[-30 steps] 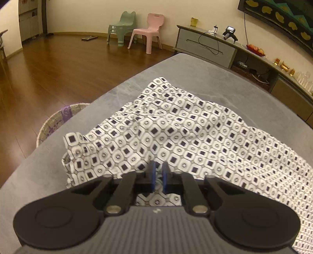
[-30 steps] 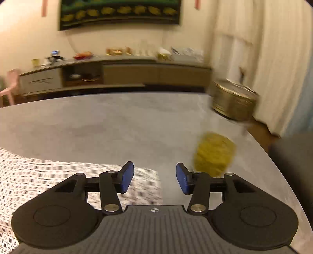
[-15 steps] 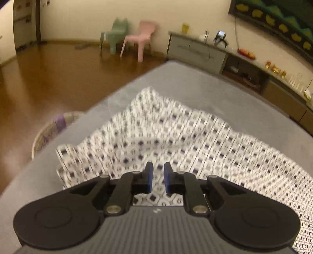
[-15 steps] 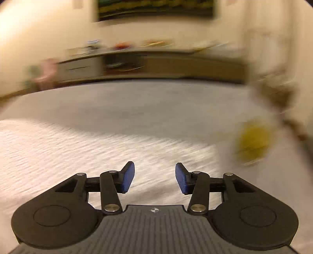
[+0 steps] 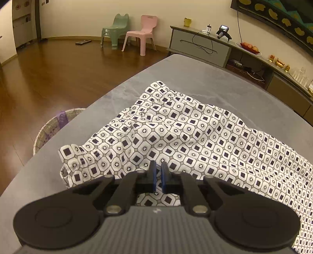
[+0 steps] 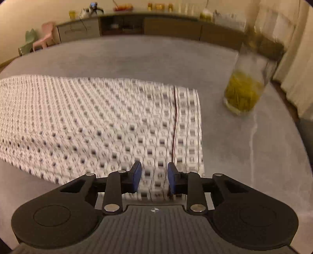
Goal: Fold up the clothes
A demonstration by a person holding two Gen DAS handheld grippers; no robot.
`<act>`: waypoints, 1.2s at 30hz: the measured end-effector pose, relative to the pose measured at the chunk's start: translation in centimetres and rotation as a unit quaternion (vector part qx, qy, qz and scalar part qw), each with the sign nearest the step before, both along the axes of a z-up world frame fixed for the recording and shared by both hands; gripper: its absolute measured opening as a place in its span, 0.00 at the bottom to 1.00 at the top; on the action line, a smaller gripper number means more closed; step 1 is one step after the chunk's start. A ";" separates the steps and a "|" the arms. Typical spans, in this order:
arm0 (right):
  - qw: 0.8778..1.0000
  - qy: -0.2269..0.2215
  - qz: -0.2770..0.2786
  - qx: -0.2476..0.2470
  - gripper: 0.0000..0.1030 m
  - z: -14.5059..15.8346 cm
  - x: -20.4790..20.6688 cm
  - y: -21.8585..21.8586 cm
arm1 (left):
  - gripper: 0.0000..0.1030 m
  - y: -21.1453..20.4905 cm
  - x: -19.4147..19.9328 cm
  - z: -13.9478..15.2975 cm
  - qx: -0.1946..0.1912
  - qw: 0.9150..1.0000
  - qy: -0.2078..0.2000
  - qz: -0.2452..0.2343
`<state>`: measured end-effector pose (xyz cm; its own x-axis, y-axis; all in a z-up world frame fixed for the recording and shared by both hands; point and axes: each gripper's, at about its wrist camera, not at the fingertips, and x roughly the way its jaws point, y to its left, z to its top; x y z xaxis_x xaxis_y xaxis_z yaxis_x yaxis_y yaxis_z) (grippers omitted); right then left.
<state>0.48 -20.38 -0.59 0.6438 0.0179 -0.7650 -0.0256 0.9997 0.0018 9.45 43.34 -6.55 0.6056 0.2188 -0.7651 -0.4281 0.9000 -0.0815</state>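
Warm yellowish light is filling the room around me. A brown wooden floor [image 5: 58, 68] is stretching away on the left toward a cream wall [image 5: 88, 15]. Against that wall a green chair [image 5: 115, 29] and a pink chair [image 5: 143, 33] are standing side by side. A long low sideboard [image 5: 199, 46] is running along the far right wall, carrying small ornaments and a cable. Near left, a woven basket [image 5: 52, 129] is sitting on the floor beside the grey surface [image 5: 185, 74]. Pale curtains [image 6: 293, 58] are hanging at the far right.
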 end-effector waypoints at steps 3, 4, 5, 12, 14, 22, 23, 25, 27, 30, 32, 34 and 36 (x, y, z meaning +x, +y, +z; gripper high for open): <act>0.999 -0.031 0.005 0.036 0.36 1.0 2.5 2.5 | 0.07 0.0 0.0 0.0 0.005 1.000 0.000 -0.001; 0.998 -0.040 0.007 0.048 0.39 1.3 3.4 3.3 | 0.07 -0.1 0.0 0.0 0.008 1.000 0.001 -0.002; 0.997 -0.049 0.008 0.060 0.39 1.6 4.3 4.1 | 0.07 -0.1 0.1 -0.1 0.011 1.000 0.001 -0.002; 1.000 0.007 -0.006 -0.002 0.40 -3.5 9.6 5.2 | 0.07 -0.3 0.2 -0.2 0.018 1.000 0.000 -0.003; 0.999 0.017 -0.032 -0.037 0.40 -3.7 9.5 4.2 | 0.07 -0.3 0.2 -0.2 0.018 1.000 0.000 -0.004; 0.997 -0.068 -0.039 -0.020 0.44 -2.8 12.4 5.2 | 0.07 -0.6 0.4 -0.3 0.026 1.000 0.002 -0.005; 0.997 -0.064 -0.034 -0.020 0.45 -3.0 13.5 5.5 | 0.07 -0.7 0.4 -0.3 0.029 1.000 0.002 -0.005; 0.998 -0.042 -0.035 -0.014 0.44 -4.0 15.9 5.7 | 0.07 -0.8 0.5 -0.3 0.032 0.999 0.003 -0.005; 0.998 -0.015 -0.060 -0.001 0.46 -5.8 17.8 4.5 | 0.07 -0.8 0.5 -0.3 0.032 0.999 0.004 -0.005; 0.995 -0.013 -0.094 -0.009 0.48 -6.1 19.0 3.2 | 0.07 -0.7 0.6 -0.3 0.033 0.999 0.006 -0.006; 0.994 -0.017 -0.108 -0.011 0.47 -6.0 18.7 2.7 | 0.08 -0.8 0.5 -0.1 0.028 1.000 0.007 -0.003; 0.994 -0.032 -0.103 -0.005 0.48 -5.0 17.4 3.1 | 0.08 -1.2 0.2 0.4 0.022 1.000 -0.001 -0.006; 0.996 -0.052 -0.071 0.028 0.49 -3.8 15.4 4.1 | 0.08 -2.3 -0.2 1.5 0.025 0.999 -0.021 -0.029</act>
